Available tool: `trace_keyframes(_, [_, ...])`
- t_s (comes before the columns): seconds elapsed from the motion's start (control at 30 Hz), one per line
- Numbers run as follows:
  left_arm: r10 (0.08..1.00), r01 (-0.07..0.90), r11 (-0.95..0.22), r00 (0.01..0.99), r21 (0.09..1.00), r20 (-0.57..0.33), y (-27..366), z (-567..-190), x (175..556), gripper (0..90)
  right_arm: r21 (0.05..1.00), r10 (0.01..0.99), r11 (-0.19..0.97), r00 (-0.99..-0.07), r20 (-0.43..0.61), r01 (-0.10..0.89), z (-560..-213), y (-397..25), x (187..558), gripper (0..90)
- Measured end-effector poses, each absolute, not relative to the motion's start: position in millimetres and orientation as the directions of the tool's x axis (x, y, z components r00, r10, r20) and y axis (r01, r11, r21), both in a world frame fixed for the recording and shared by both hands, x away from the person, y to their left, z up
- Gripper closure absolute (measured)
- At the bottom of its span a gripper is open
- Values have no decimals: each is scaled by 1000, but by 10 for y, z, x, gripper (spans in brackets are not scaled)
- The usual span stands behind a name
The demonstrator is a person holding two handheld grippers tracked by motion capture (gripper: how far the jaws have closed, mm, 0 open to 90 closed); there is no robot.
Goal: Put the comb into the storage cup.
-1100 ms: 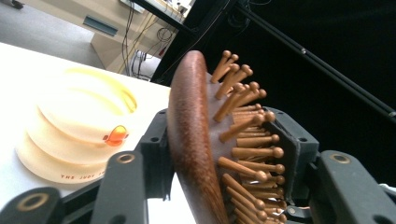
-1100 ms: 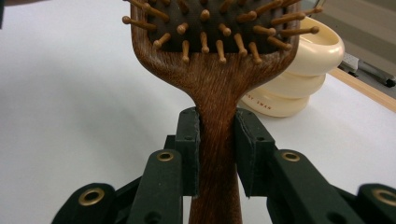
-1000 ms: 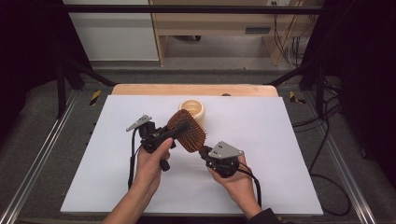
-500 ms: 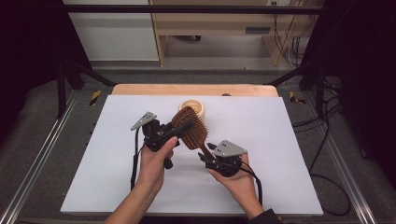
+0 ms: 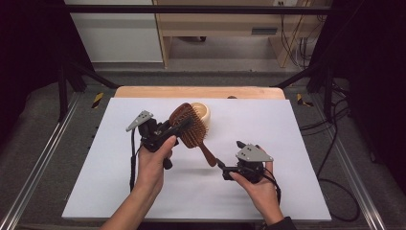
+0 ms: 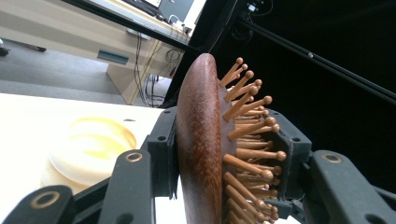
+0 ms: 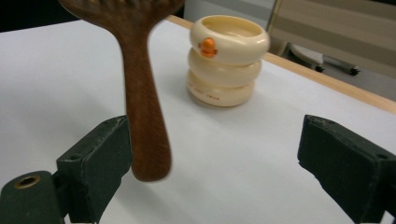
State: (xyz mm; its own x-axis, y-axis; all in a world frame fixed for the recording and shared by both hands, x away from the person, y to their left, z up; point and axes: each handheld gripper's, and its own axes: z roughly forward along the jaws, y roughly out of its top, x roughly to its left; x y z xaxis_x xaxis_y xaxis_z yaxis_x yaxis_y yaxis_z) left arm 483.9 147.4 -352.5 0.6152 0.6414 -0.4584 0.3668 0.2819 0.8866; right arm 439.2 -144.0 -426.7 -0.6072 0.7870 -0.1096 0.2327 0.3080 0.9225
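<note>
Wooden hairbrush [image 5: 189, 125] is held above the white table [image 5: 287, 143], its head clamped in the left gripper [image 5: 167, 132], while the right gripper [image 5: 225, 167] stands open by the handle, near a cream container [image 7: 227, 60] farther back.

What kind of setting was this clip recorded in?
Probably a lab or workshop recording station, not a home. A white-covered table sits between dark curtains, metal rails run along its sides, and loose cables trail over the floor by a workbench behind.
</note>
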Motion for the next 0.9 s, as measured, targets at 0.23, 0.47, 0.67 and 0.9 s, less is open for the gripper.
trace_keyframes(0.23, [654, 335, 265, 626, 904, -424, 1461, -3435, 4836, 522, 925, 818, 297, -563, -118, 238, -4250, -1598, 4391, 99])
trace_keyframes(0.47, [660, 322, 260, 630, 911, -411, 1447, -3318, 4853, 521, 911, 836, 302, -538, -112, 280, -4264, -1729, 4380, 91])
trace_keyframes(0.67, [670, 305, 250, 630, 919, -392, 1457, -3203, 4870, 521, 905, 858, 279, -507, -84, 322, -4314, -1910, 4329, 83])
trace_keyframes(0.9, [679, 283, 240, 634, 929, -369, 1426, -3060, 4911, 521, 921, 873, 210, -487, -25, 329, -4364, -2014, 4344, 65])
